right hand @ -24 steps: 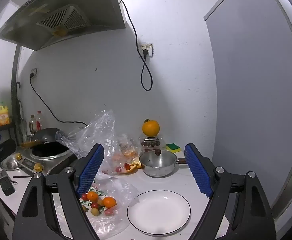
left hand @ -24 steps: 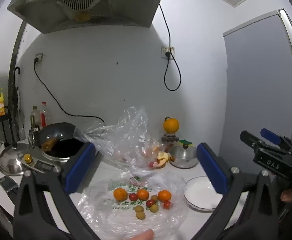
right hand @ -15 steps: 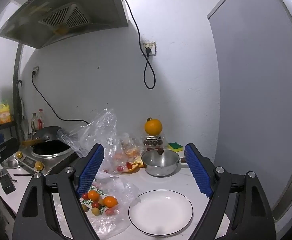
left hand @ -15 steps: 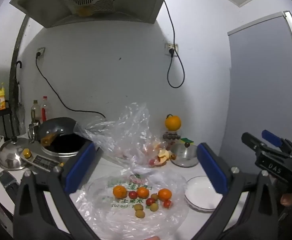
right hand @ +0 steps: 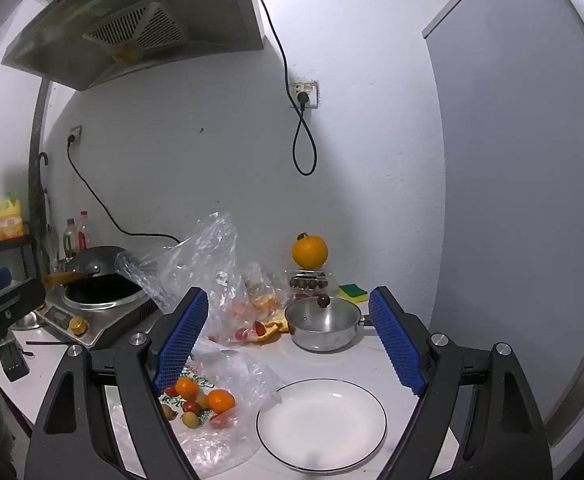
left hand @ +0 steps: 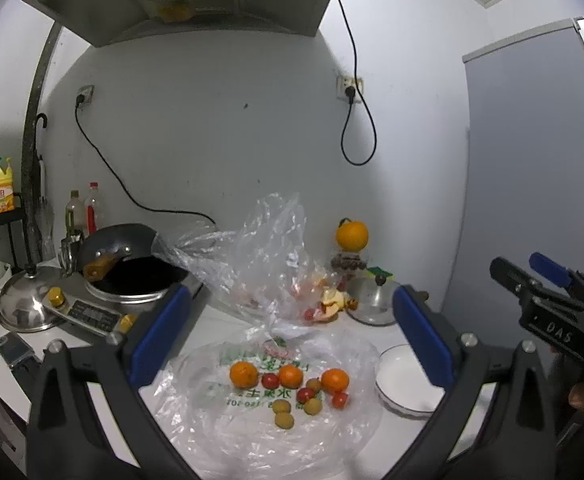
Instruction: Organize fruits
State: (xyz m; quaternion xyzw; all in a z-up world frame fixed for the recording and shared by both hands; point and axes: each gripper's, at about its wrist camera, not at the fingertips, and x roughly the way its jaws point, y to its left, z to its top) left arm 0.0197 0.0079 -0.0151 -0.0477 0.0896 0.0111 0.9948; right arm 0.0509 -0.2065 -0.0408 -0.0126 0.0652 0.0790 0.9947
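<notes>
Small fruits lie on a flat clear plastic bag (left hand: 252,420): three oranges (left hand: 244,374), red cherry tomatoes (left hand: 270,380) and yellow-green round fruits (left hand: 284,420). They also show in the right wrist view (right hand: 220,400). An empty white plate (right hand: 321,424) sits right of the bag; it also shows in the left wrist view (left hand: 405,378). My left gripper (left hand: 292,340) is open and empty, held above the bag. My right gripper (right hand: 288,336) is open and empty, held above the plate.
A crumpled bag with fruit and peel (right hand: 228,280) stands behind. A steel pot with lid (right hand: 323,322), a large orange (right hand: 309,251) on a box, a sponge (right hand: 351,291), a wok on an induction cooker (left hand: 132,276), a steel lid (left hand: 24,306) and bottles (left hand: 91,210).
Both views have shifted slightly, as both grippers rose or tilted a little. Both stay open and nothing on the counter has moved.
</notes>
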